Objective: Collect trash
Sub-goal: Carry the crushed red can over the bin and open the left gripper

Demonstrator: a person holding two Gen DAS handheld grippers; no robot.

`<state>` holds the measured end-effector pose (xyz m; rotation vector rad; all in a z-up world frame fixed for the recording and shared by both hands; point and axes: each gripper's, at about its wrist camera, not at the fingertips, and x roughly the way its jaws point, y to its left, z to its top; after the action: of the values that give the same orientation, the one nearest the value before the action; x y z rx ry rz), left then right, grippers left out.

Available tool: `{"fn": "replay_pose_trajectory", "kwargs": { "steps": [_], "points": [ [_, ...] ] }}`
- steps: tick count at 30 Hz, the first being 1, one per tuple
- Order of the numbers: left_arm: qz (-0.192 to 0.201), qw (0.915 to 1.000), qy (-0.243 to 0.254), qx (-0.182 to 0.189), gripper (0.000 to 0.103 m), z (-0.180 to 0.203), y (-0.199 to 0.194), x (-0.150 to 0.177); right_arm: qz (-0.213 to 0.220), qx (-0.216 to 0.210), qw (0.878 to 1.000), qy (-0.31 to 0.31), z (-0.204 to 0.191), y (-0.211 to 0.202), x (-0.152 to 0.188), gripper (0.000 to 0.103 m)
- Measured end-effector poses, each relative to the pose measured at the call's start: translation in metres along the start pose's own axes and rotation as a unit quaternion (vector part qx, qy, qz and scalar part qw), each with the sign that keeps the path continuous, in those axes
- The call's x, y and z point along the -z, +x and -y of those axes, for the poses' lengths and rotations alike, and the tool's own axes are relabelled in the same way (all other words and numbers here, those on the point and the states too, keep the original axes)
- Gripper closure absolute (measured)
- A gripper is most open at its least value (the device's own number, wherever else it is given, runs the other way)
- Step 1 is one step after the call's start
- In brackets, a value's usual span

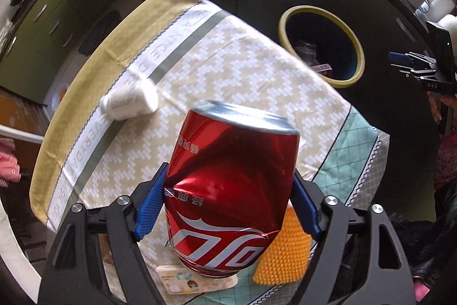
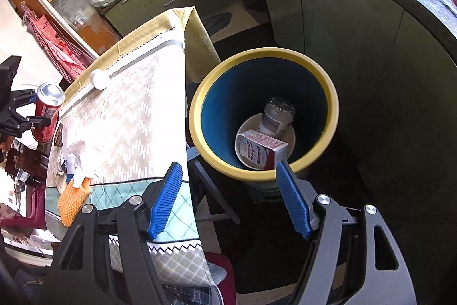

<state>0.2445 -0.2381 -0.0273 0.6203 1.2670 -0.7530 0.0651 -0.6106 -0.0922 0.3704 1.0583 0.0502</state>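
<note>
A dented red cola can (image 1: 228,185) hangs above the table (image 1: 234,62) with my left gripper (image 1: 230,176) shut on it, blue pads pressed to both sides. The right wrist view shows the same can (image 2: 47,110) at the far left. A yellow-rimmed blue bin (image 2: 200,110) stands on the floor beside the table and holds a milk carton (image 2: 260,152), a clear plastic bottle (image 2: 275,116) and a white bowl (image 2: 290,139). My right gripper (image 2: 228,166) hovers open and empty over the bin's near rim. A white paper cup (image 1: 131,102) lies on its side on the cloth.
An orange nubbed pad (image 1: 282,253) and a small tissue pack (image 1: 197,280) lie on the table under the can. Crumpled white tissue (image 2: 75,150) sits near the pad. Dark green kitchen cabinets (image 2: 328,19) curve behind the bin (image 1: 285,19). My right gripper (image 1: 402,65) shows at the right edge.
</note>
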Motion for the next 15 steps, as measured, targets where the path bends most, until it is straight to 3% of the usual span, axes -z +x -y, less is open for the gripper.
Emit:
{"fn": "replay_pose_trajectory", "kwargs": {
  "steps": [8,15],
  "points": [
    [0.004,0.9947,0.099,0.03,0.029,0.116,0.042,-0.112,0.025,0.013,0.998,0.048,0.054,-0.037,0.046,0.035],
    [-0.006,0.9909,0.128,0.04,0.029,0.186,0.106,-0.189,0.039,0.024,0.994,0.101,0.097,-0.061,0.082,0.035]
  ]
}}
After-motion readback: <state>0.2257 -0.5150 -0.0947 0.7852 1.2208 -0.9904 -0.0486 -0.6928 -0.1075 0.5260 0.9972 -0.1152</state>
